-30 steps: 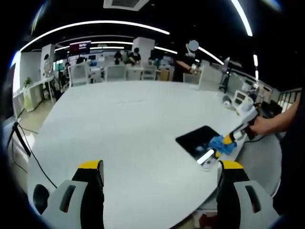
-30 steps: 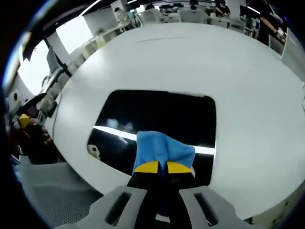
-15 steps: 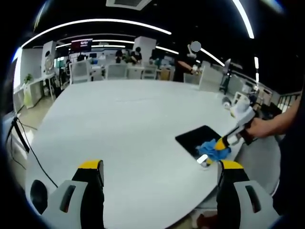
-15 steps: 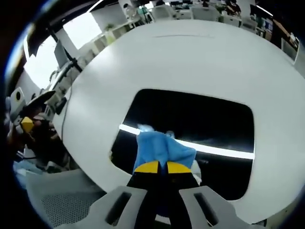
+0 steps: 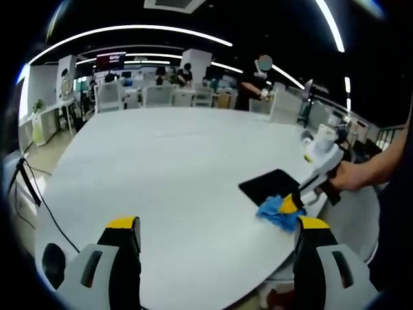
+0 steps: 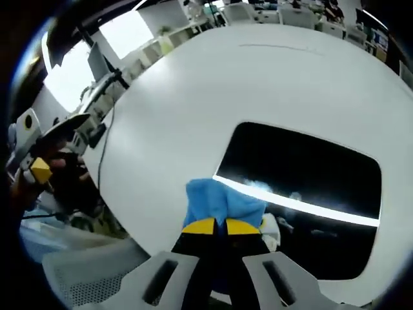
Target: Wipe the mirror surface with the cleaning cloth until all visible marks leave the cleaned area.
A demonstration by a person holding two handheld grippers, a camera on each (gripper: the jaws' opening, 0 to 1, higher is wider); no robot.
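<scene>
The left hand-held gripper (image 5: 210,239) hovers spread and empty over the white counter (image 5: 161,161). At its two o'clock lies the mirror (image 5: 274,186), where the right hand-held gripper (image 6: 214,225) pinches the blue cloth (image 6: 222,201) at the mirror's near-left corner; the glass (image 6: 303,187) stretches toward two o'clock.

Ceiling light strips (image 5: 129,31) are glowing overhead, bending with fisheye distortion. The white desk (image 5: 168,168) is looking evenly bright; the mirror (image 6: 310,187) is reflecting a glaring streak. Edges are blurring.
</scene>
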